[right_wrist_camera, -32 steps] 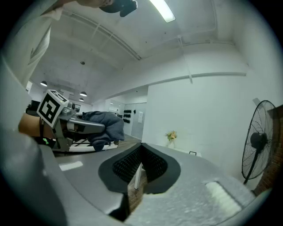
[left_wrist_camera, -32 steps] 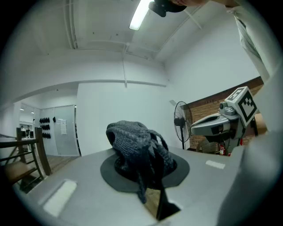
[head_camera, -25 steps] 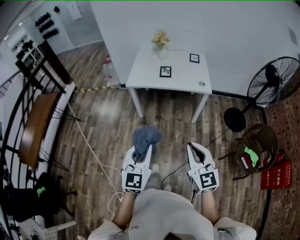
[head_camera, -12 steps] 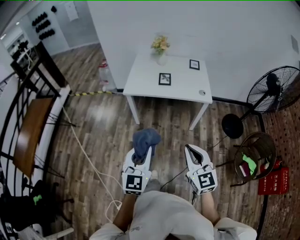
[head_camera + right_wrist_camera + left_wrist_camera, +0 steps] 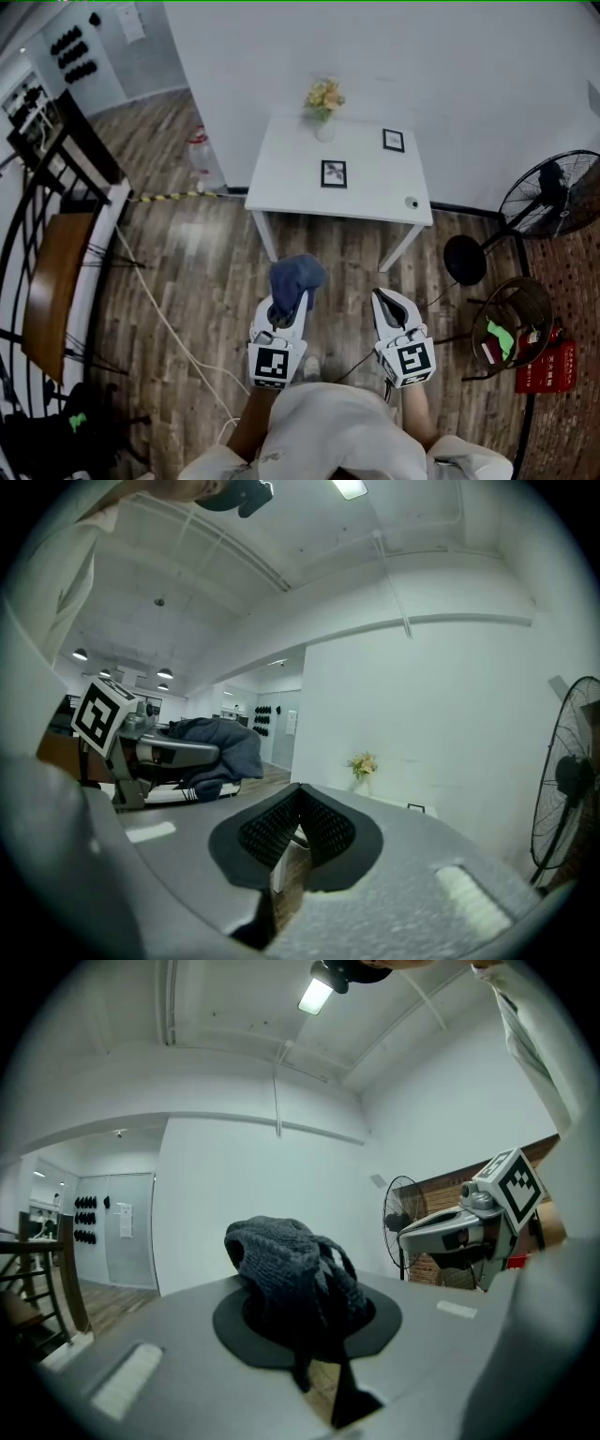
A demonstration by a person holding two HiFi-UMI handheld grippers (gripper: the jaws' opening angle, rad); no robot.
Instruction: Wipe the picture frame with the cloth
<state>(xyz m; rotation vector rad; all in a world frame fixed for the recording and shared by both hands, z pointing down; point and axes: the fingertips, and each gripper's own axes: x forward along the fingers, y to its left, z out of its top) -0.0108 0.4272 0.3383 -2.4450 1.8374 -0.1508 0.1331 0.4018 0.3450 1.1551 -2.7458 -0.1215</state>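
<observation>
From the head view, my left gripper (image 5: 284, 304) is at the near left, pinching a bunched blue-grey cloth (image 5: 296, 274) that bulges out past its tips over the wooden floor (image 5: 197, 272). My right gripper (image 5: 381, 299) is just beside it to the right, its jaws pressed together with nothing in them. Farther off, a white table (image 5: 286, 173) stands against the wall. The picture frame (image 5: 334, 173) sits near the table's middle, well apart from both grippers. A second, smaller frame (image 5: 394, 141) is beyond it to the right, and a vase of flowers (image 5: 323, 98) is at the far edge. A standing fan (image 5: 553, 192) is on the far right.

In the left gripper view, the cloth is a dark, knitted wad clamped between my jaws and heaped up over them. My right gripper shows at the right, with the fan behind it.

In the right gripper view, my two ribbed pads meet in a closed seam and hold nothing. My left gripper and its cloth are at the left. The flowers and a small frame are far ahead by the white wall.
</observation>
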